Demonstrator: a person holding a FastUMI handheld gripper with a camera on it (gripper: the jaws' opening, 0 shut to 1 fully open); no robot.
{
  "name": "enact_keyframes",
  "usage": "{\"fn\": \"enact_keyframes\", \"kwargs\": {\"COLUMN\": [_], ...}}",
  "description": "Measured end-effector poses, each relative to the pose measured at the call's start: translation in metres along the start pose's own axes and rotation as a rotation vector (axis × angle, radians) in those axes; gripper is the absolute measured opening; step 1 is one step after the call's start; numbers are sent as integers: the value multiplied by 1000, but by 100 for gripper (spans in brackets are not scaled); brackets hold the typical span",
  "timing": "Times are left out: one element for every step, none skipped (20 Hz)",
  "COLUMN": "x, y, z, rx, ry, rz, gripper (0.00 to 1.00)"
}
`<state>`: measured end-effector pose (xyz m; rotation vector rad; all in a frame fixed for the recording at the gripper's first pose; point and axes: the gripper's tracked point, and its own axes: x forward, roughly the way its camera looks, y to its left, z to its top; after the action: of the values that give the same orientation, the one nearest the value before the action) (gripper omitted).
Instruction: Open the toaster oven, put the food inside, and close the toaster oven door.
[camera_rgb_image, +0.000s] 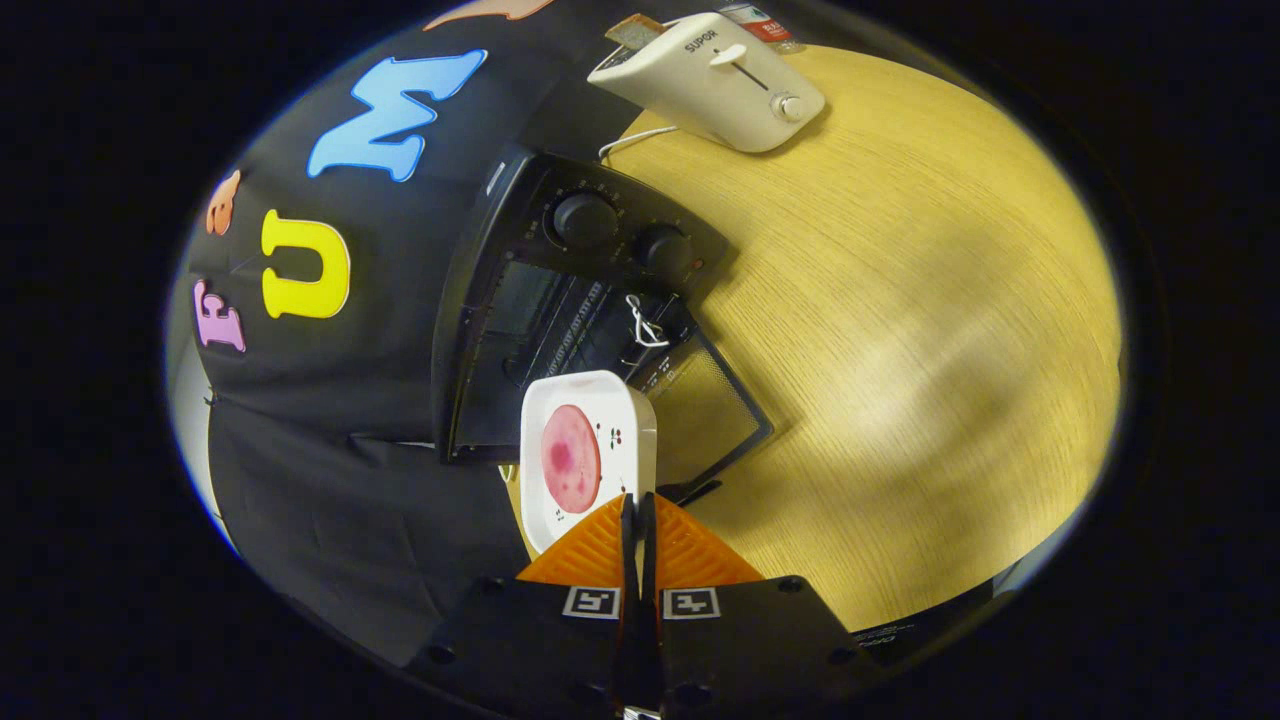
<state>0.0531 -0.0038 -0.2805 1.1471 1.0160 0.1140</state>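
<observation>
1. Pinching the rim of the white plate (588, 455), our gripper (638, 520) has its fingers pressed nearly together on the near edge.
2. We see a round pink slice of food (570, 458) lying on the plate.
3. We find the toaster oven (560, 300) just beyond the plate, its door (712, 412) hanging open onto the wooden table (900, 330).
4. We note a white toaster (715, 85) well apart, further along the table.

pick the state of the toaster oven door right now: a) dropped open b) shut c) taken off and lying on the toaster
a: the toaster oven door hangs open, and the gripper holds the white plate with its slice of food in front of the opening.
</observation>
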Motion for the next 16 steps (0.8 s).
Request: {"fn": "enact_keyframes", "kwargs": {"x": [9,18,26,32,39,46,52,57,63,67,70,76,79,84,87,91], "y": [3,7,11,15,17,18,18,18,18,20,23,26,28,31,34,37], "z": [3,7,10,13,16,20,23,28,30,31,33,36,40,45,46,48], "rx": [19,40,60,78,92,103,113,125,139,151,150,147,149,154,162,170], "ry": [-2,-5,-8,-12,-16,-21,-28,-39,-40,-42,-53,-72,-96,-125,-141,-155], "rz": [7,20,30,41,48,50,51,49,47,48,54,59,60,69,79,90], "gripper": [2,2,2,2,2,2,2,2,2,2,2,2,2,2,2,2]}}
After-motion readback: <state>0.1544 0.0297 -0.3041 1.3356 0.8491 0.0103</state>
